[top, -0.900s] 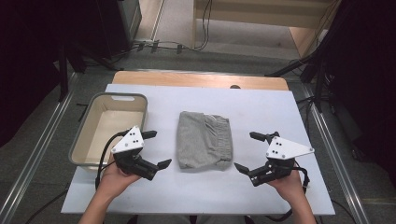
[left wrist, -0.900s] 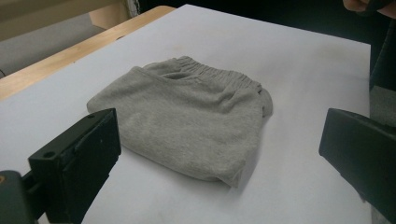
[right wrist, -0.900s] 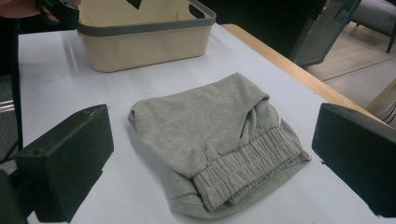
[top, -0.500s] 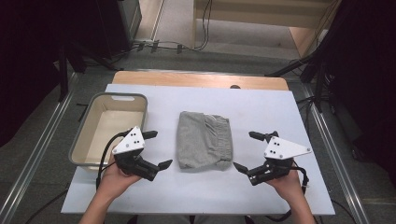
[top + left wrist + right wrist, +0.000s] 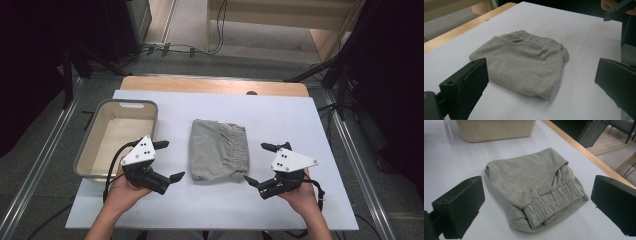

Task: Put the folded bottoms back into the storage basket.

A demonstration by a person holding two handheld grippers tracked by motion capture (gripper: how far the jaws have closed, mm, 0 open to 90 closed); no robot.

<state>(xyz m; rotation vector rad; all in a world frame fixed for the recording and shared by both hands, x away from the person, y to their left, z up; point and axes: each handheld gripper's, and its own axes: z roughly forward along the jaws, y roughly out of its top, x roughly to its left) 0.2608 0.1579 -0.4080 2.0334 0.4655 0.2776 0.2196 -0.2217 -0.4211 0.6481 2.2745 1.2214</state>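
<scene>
Seen from the high view, a folded grey garment [image 5: 219,149] lies flat near the middle of the white table [image 5: 280,107], its elastic waistband toward the far edge. A person's left hand [image 5: 120,192] holds the left gripper [image 5: 169,161] near the front edge, just left of the garment, jaws spread wide and clear of the cloth. The right hand [image 5: 302,196] holds the right gripper [image 5: 261,164] just right of the garment, jaws likewise spread with nothing between them. A beige bin [image 5: 100,139] sits along the table's left edge, beside the left gripper; a strip of bare wood runs along the far edge.

In the left gripper view, the two black jaws stand far apart at the bottom corners, and the garment [image 5: 522,65] lies on the table beyond them, untouched, its gathered waistband at the far side. The other gripper shows at the upper right corner.

In the right gripper view, the jaws are again wide apart, the garment [image 5: 534,182] resting between and beyond them without contact, its waistband nearest the right jaw. The bin [image 5: 495,129] stands at the table's far side.
</scene>
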